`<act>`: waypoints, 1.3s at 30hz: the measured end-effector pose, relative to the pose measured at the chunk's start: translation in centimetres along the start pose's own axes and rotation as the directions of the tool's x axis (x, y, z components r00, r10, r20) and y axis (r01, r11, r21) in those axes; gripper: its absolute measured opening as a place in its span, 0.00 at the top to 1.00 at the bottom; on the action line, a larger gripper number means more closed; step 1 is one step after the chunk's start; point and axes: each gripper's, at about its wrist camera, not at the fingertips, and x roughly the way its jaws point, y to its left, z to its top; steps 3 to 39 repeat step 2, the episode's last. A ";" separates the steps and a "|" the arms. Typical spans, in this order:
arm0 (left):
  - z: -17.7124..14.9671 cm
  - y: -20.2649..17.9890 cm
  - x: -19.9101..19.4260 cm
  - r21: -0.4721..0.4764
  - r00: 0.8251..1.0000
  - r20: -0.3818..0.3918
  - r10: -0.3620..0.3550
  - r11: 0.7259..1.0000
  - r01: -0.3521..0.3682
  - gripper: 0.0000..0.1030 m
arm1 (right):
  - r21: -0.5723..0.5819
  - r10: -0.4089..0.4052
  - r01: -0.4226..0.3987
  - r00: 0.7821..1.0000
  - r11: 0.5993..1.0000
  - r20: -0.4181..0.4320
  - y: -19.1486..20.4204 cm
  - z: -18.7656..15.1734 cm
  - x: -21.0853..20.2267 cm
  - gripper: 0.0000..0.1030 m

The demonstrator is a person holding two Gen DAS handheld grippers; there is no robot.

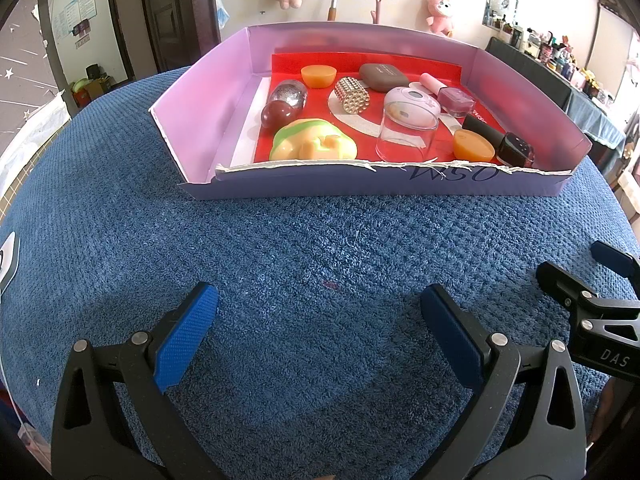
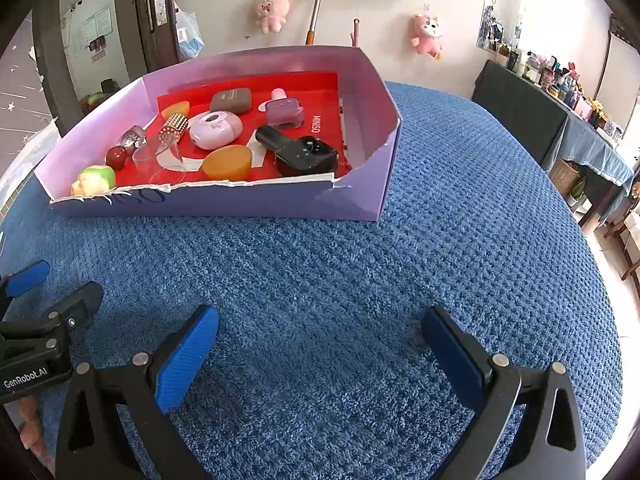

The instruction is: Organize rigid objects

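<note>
A purple cardboard box (image 1: 208, 100) (image 2: 360, 200) with a red liner stands on the blue towel. It holds several small rigid items: a yellow-green toy (image 1: 312, 142), a clear cup (image 1: 406, 138), an orange half-round (image 1: 472, 146) (image 2: 228, 163), a black bottle (image 2: 306, 154), a purple nail polish bottle (image 2: 283, 114), a gold studded cylinder (image 1: 352, 95) and a grey case (image 2: 231, 100). My left gripper (image 1: 320, 334) is open and empty above the towel, short of the box. My right gripper (image 2: 320, 350) is open and empty, also short of the box.
The blue towel (image 1: 320, 248) covers the round table. The right gripper's body shows at the right edge of the left wrist view (image 1: 592, 304). A dark side table with bottles (image 2: 560, 92) stands at the far right. Plush toys hang on the back wall.
</note>
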 end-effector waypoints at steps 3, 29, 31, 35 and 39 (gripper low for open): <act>0.0 0.0 0.0 0.000 1.000 0.000 0.000 1.000 0.000 0.00 | 0.000 0.000 0.000 1.000 1.000 0.000 0.0 0.0 0.0 0.00; 0.0 0.0 0.0 0.000 1.000 0.000 0.000 1.000 0.000 0.00 | 0.000 0.000 0.000 1.000 1.000 0.000 0.0 0.0 0.0 0.00; 0.0 0.0 0.0 0.000 1.000 0.000 0.000 1.000 0.000 0.00 | 0.000 0.000 0.000 1.000 1.000 0.000 0.0 0.0 0.0 0.00; 0.0 0.0 0.0 0.000 1.000 0.000 0.000 1.000 0.000 0.00 | 0.000 0.000 0.000 1.000 1.000 0.000 0.0 0.0 0.0 0.00; 0.0 0.0 0.0 0.000 1.000 0.000 0.000 1.000 0.000 0.00 | 0.000 0.000 0.000 1.000 1.000 0.000 0.0 0.0 0.0 0.00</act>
